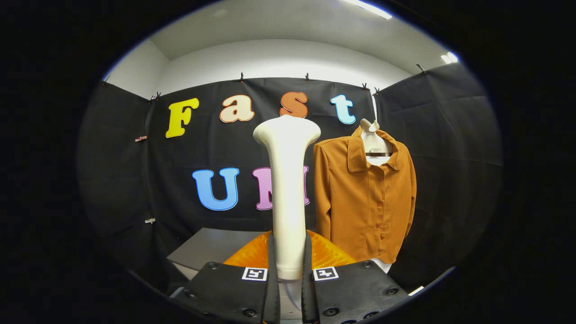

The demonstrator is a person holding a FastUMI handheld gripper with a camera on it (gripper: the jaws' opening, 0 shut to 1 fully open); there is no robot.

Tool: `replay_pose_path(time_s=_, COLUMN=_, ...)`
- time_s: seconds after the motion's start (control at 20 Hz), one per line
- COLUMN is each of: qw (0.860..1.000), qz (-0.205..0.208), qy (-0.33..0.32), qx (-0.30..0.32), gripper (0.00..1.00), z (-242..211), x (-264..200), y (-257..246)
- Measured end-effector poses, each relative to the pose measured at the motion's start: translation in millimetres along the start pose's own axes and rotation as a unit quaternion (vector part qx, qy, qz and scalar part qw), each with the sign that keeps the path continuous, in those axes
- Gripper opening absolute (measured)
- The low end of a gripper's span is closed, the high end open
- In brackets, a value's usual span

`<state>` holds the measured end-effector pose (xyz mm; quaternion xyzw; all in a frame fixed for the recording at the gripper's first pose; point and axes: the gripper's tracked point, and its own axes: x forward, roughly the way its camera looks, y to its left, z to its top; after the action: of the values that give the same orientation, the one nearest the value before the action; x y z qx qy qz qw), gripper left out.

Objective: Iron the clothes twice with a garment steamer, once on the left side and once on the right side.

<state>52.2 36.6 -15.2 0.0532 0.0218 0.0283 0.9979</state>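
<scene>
1. The gripper (288, 288), bottom centre, pinches the steamer (287, 189) by its handle, both fingers pressed on it, head up, ready to sweep.
2. The shirt (366, 198) hangs right of centre, front facing out, well beyond the head.
3. Open wall lies left of the shirt; the grey table (202, 252), lower left, sits below.
</scene>
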Motion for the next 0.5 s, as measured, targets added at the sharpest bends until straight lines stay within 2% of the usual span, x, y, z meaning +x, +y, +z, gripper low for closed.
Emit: replay_pose_path(time_s=0.5, qw=1.0, qz=-0.001, qy=0.003, qx=-0.001, gripper=0.22, z=-2.1, x=-4.7, y=2.9)
